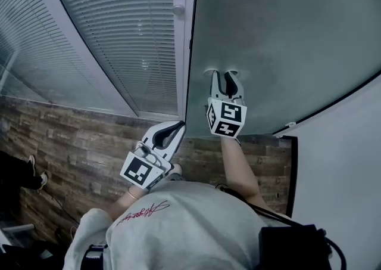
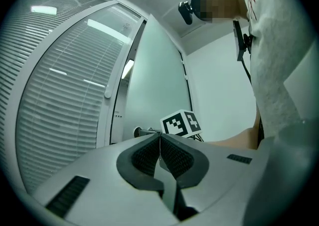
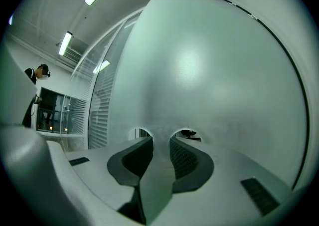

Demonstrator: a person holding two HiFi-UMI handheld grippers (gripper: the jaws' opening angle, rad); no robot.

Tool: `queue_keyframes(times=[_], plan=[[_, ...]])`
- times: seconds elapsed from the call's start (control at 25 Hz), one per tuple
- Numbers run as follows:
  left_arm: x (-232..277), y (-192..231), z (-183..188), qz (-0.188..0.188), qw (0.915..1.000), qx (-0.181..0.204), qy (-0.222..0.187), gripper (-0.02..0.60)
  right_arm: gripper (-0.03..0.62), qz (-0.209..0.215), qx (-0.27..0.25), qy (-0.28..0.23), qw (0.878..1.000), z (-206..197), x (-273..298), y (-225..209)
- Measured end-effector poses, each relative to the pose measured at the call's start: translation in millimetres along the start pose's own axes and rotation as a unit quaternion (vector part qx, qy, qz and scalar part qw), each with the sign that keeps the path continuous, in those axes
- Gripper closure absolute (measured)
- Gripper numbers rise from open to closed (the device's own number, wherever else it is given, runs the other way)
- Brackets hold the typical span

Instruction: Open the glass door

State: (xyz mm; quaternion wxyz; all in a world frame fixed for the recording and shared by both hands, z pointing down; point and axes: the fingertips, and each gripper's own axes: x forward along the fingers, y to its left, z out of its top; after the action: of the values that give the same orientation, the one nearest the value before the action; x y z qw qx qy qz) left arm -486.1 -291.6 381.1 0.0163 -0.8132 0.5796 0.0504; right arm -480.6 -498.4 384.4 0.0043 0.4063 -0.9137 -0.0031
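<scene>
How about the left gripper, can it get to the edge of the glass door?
Probably yes. The left gripper is right beside the edge of the glass door, nothing between them; the right gripper is further along the glass, out of the way.

Frosted glass door (image 1: pixel 280 42) squarely barring your right gripper (image 1: pixel 225 74), slatted blind panel (image 1: pixel 119 42) closing off your left, floor (image 1: pixel 77 143) free below

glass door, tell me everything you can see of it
The frosted grey-green glass door is one large flat pane, upright, with no handle in view. Its left edge runs beside the white frame of the slatted window. The right gripper, jaws apart and empty, has its tips at the glass, seemingly touching. Two small clear patches show there.
</scene>
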Motion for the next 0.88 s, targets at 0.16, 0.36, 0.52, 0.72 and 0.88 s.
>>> queue_keyframes(times=[0.16,0.36,0.52,0.72,0.88], plan=[[-8,-17,1,0.011,0.9999,0.006,0.001,0.563,0.48,0.016,-0.001,0.0,1.0,1,-16,4],[-19,-37,1,0.027,0.9996,0.01,-0.001,0.563,0.48,0.03,-0.002,-0.001,1.0,-2,-37,7],[-25,-55,3,0.037,0.9993,0.009,-0.004,0.563,0.48,0.044,-0.002,0.002,0.999,-1,-52,10],[-34,-82,0,0.051,0.9987,0.006,-0.006,0.563,0.48,0.063,-0.001,0.003,0.998,-2,-75,12],[-36,-102,-4,0.067,0.9977,0.001,-0.005,0.563,0.48,0.077,-0.002,0.003,0.997,-3,-86,11]])
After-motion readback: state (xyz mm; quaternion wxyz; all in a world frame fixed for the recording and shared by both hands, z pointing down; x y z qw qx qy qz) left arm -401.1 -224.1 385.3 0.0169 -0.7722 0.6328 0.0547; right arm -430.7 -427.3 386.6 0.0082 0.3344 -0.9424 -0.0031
